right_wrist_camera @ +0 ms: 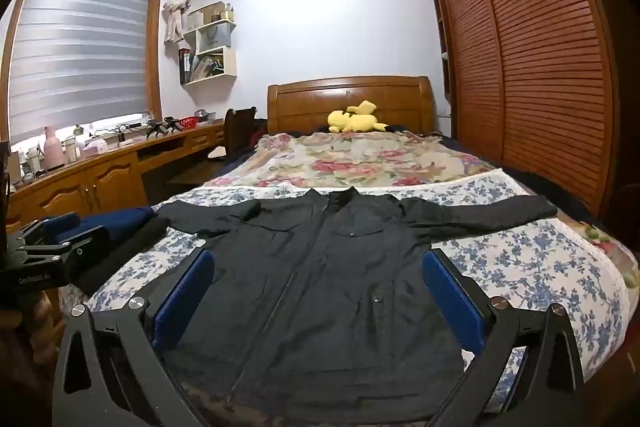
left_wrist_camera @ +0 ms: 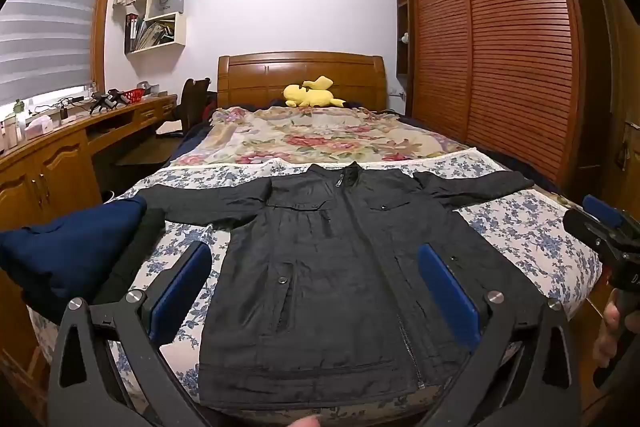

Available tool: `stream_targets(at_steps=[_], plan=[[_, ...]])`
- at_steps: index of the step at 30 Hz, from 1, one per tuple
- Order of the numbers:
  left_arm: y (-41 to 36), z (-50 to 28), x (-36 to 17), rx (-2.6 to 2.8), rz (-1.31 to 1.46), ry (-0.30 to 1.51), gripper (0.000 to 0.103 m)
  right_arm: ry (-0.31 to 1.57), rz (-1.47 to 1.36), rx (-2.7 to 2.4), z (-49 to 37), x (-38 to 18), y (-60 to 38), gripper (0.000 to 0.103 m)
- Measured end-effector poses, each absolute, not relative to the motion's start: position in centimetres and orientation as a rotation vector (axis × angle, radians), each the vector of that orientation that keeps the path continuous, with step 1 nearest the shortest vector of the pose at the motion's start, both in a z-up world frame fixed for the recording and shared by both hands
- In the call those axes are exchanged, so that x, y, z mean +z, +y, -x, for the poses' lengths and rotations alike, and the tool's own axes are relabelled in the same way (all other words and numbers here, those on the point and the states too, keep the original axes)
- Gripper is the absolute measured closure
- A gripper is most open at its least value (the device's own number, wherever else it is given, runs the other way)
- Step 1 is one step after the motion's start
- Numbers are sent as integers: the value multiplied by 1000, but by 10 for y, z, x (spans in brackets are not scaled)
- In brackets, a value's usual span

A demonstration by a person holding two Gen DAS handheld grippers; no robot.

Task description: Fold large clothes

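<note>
i see the black jacket (left_wrist_camera: 320,267) spread flat, front up, on the bed's blue-floral sheet (left_wrist_camera: 520,227), sleeves out wide, its crinkled fabric showing snap pockets and a zipped front. my left hand-held gripper (left_wrist_camera: 314,291) and right hand-held gripper (right_wrist_camera: 320,301) both hover released, blue ribbed pads apart. a navy folded garment (left_wrist_camera: 68,251) sits beside the left sleeve.

The black jacket's (right_wrist_camera: 320,291) hem ran out of sight behind the gripper frame along the bottom edge of the right wrist view. At the right edge of the left wrist view the right gripper (left_wrist_camera: 612,227) was cut off (only one blue pad showed), so its jaws could not be read. The small items on the desk (left_wrist_camera: 52,131) at middle left were too small to identify.
</note>
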State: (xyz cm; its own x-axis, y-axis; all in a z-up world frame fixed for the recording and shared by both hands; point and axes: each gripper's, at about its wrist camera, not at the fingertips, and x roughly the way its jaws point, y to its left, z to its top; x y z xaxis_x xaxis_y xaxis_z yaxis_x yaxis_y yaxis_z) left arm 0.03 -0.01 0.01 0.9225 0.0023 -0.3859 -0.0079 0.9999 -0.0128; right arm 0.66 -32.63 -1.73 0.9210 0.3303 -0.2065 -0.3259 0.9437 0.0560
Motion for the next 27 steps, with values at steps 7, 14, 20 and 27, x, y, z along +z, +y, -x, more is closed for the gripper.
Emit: stream_targets(at_steps=[7,14,20,27], plan=[[-9,0,6,11,9,391,0,228,-20,334,-10,-21,-327,0],[-4,3,6,6,22,373,0,225,-28,342,-9,-18,-327,0],[-2,5,5,11,22,372,0,227,-30,343,-9,-19,-327,0],[-1,6,5,8,23,369,0,227,-30,343,-9,-19,-327,0]])
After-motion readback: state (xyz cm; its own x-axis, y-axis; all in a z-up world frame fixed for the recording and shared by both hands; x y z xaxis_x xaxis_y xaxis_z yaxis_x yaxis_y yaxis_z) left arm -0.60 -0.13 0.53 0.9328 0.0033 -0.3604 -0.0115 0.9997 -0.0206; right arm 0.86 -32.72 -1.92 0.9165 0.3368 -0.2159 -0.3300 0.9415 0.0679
